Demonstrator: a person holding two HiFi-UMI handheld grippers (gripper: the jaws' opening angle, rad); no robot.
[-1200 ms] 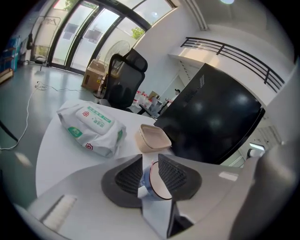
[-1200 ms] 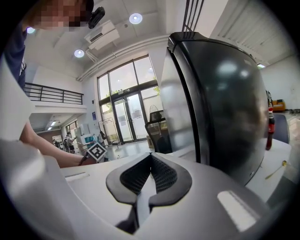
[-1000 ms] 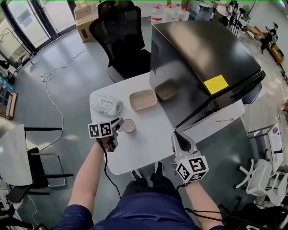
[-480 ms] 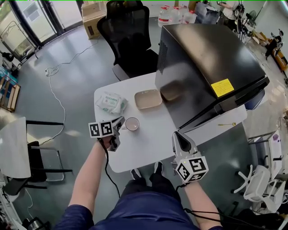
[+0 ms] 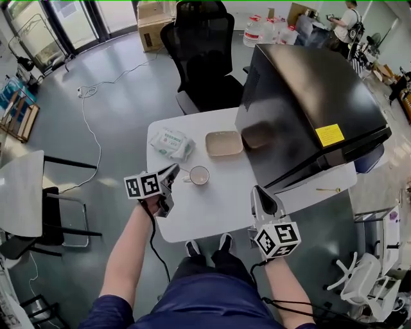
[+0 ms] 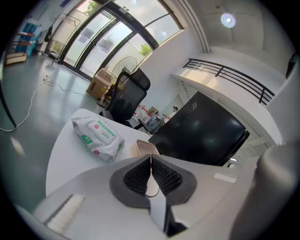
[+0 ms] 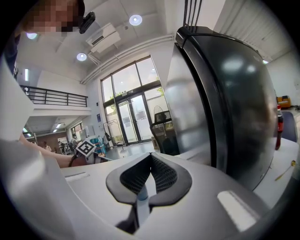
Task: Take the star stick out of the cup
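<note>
White tabletop filled the middle of the head view. At its left, the left gripper, jaws pressed together on nothing, had eased slightly back from the small white ceramic cup over the last second, leaving its handle clear. No stick showed in the cup. The right gripper, also closed and empty, had stayed at the front edge. Far right lay a thin golden stick, so the removal looked finished.

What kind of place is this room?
Probably an open office or workshop hall: a black office chair at a white table, tall glass doors, and a cardboard box on the grey floor.
</note>
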